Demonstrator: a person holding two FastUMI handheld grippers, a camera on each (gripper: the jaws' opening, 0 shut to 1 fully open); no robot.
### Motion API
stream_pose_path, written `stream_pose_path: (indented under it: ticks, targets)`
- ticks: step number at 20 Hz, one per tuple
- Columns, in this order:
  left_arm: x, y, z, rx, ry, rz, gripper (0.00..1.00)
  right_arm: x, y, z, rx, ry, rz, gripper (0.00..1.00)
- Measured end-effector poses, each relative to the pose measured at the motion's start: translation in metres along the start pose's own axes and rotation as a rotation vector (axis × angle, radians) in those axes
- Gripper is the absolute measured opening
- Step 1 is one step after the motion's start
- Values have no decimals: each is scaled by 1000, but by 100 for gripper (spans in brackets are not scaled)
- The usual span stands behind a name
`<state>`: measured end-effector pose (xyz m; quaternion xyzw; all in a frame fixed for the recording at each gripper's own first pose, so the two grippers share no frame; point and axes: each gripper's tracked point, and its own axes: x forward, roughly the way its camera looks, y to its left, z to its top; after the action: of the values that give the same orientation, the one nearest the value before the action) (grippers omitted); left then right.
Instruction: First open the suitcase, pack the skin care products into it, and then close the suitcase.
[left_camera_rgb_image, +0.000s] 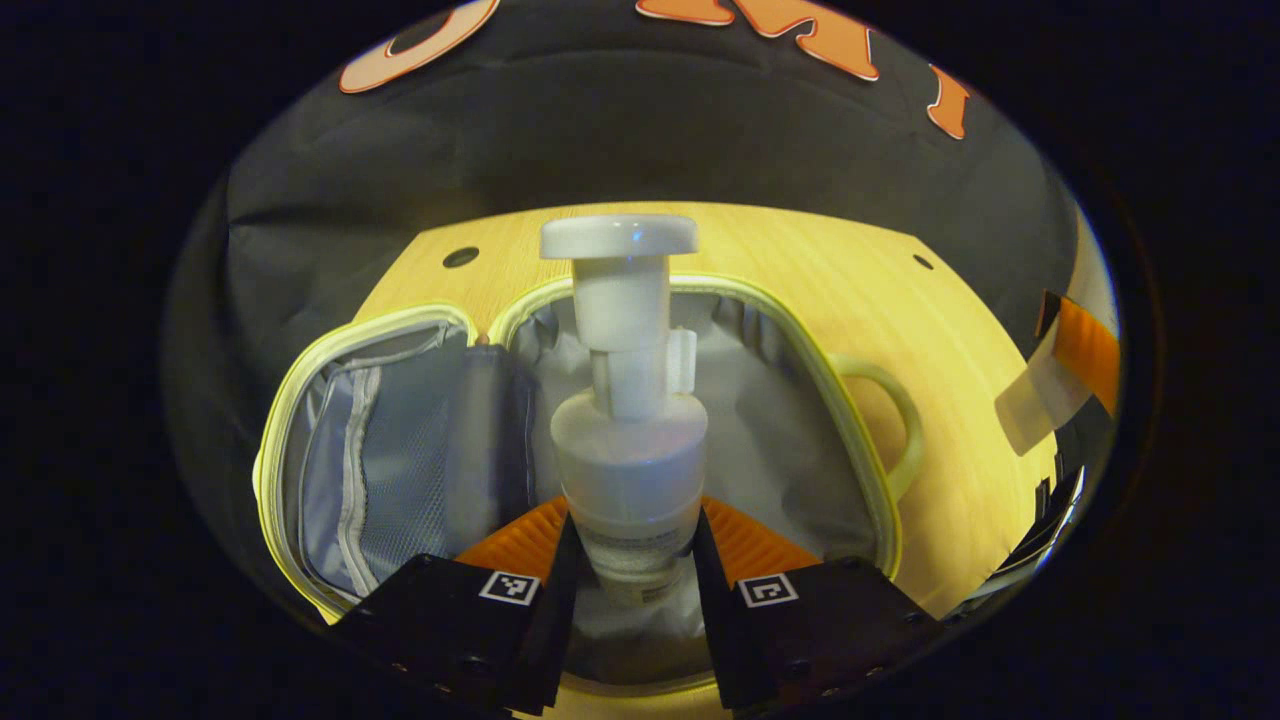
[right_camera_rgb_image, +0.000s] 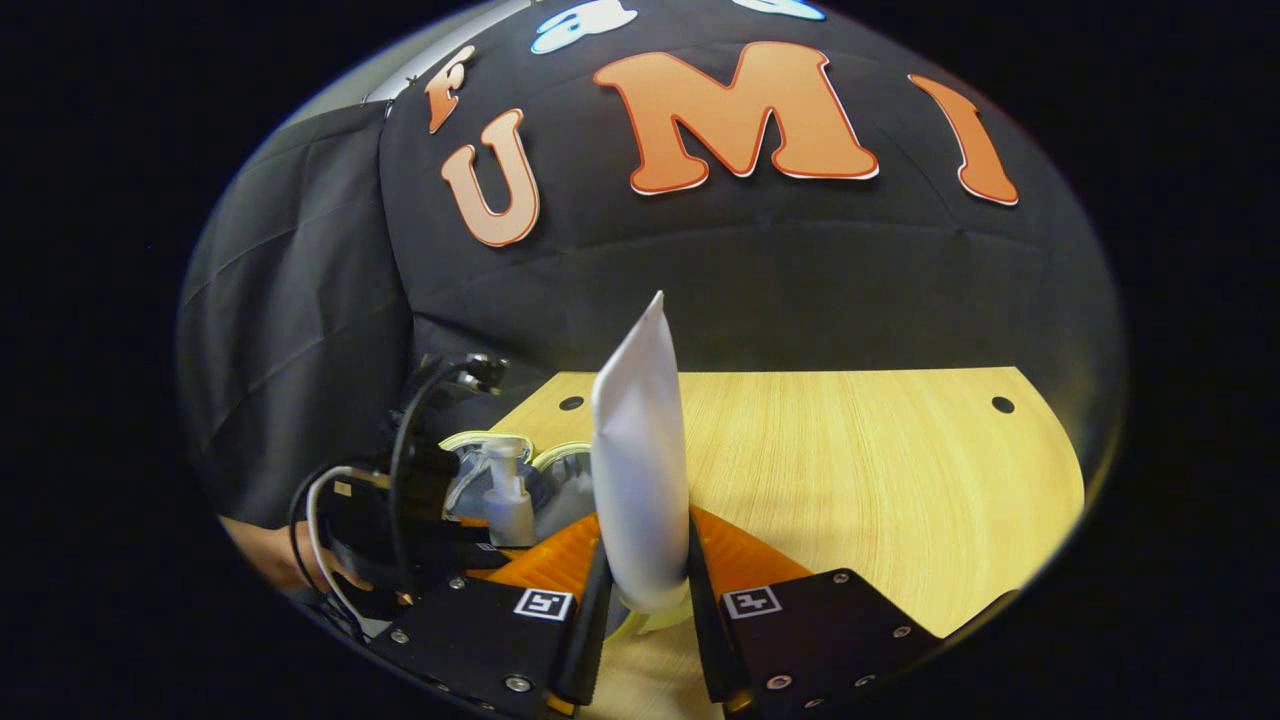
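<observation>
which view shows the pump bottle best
The left gripper view: the pump bottle stands large and centred between the left gripper fingers, over the open suitcase. The right gripper view shows it small and far off at the left, partly hidden by the other gripper.

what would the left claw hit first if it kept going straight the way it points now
Probably the grey lining of the open suitcase: the left claw, holding the pump bottle, points into that compartment. Depth is hard to judge.
</observation>
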<state>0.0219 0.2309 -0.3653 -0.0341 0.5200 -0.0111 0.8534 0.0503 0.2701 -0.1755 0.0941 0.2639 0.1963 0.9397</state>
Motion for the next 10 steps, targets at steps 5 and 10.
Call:
stream_pose_path:
  ticks: [5, 10]
  targets:
    - [16, 3, 1, 20, 118, 67, 58, 9, 1, -6, 9, 25, -3, 41]
    - [30, 2, -18, -65, 234, 87, 57, 17, 1, -9, 33, 44, -1, 41]
